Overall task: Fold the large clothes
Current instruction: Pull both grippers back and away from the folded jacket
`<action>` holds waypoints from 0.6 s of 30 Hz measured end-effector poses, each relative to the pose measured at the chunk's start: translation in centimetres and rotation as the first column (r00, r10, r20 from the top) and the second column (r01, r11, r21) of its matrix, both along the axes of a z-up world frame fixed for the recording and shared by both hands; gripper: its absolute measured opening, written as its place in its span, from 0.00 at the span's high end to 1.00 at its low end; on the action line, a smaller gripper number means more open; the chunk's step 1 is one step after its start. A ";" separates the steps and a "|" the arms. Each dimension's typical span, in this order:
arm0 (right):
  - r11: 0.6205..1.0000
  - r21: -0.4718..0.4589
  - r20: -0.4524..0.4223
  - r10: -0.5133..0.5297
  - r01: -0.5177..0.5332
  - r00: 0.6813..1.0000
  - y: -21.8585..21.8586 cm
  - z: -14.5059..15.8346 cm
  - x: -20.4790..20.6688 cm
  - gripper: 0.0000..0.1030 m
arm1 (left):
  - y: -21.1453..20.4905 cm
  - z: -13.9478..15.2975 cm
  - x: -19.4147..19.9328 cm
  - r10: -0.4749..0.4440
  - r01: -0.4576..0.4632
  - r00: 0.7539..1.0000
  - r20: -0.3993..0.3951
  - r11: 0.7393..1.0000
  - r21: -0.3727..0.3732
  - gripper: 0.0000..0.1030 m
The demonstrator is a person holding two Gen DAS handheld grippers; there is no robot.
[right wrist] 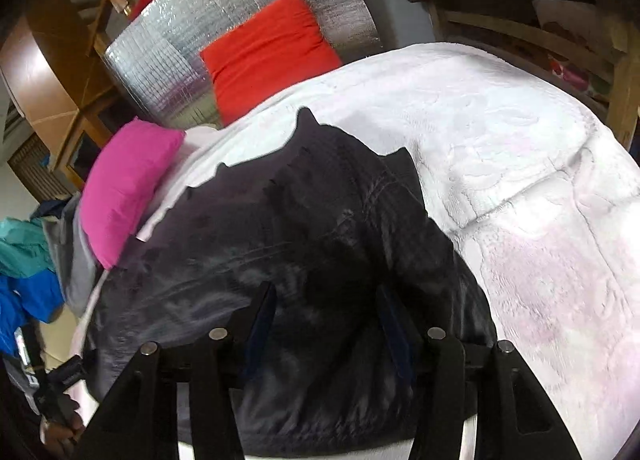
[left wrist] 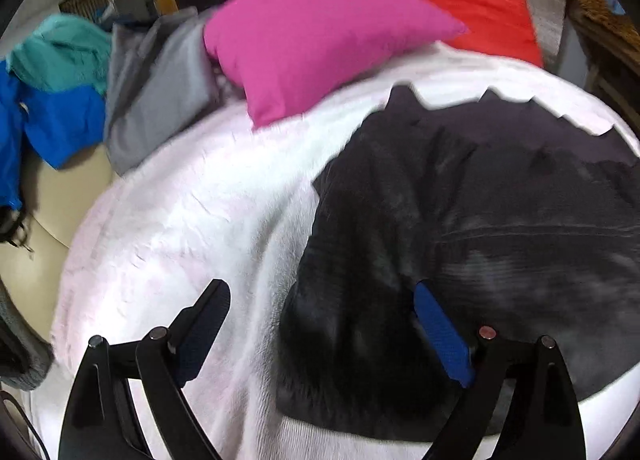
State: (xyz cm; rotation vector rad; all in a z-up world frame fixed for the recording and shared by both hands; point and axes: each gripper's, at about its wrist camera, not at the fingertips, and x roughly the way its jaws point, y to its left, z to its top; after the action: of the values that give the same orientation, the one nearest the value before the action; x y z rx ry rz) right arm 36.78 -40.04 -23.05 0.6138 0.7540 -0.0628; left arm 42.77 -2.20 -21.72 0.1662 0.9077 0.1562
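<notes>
Dark garment (left wrist: 460,244) lies spread on the pale pink blanket (left wrist: 192,220), filling lower right of the left wrist view and centre-bottom of the right wrist view (right wrist: 288,260); far edge looks jagged from motion blur.

Left tool (left wrist: 320,300): released, jaws wide apart. One finger sits over bare blanket, the blue-padded one over the garment's left part. Contact with cloth: can't tell.

Right tool (right wrist: 326,314): also released, jaws apart, both fingers over the garment, nothing gripped.

Pink pillow (left wrist: 316,40) on the blanket's far edge, upper centre. Red pillow (left wrist: 480,8) beside it against a silver foil panel (right wrist: 240,24).

Grey cloth (left wrist: 156,92), teal garment (left wrist: 60,52), blue garment (left wrist: 52,128) piled upper left.
</notes>
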 end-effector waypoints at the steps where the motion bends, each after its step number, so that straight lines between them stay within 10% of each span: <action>1: 1.000 -0.004 0.011 -0.001 0.001 1.000 0.1 0.5 -0.6 0.41 | -0.3 0.7 -0.8 -0.010 0.011 1.000 0.021 1.000 -0.011 0.09; 18: 0.958 -0.287 0.149 0.014 0.030 0.989 7.5 14.1 -18.0 0.25 | -4.2 16.7 -17.8 -0.041 0.061 0.937 0.347 0.997 -0.047 0.08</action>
State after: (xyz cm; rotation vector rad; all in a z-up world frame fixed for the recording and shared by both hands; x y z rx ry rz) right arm 18.78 -32.51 -8.98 0.3383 0.5825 -0.1304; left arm 25.01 -6.41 -5.01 0.1044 0.5552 0.1063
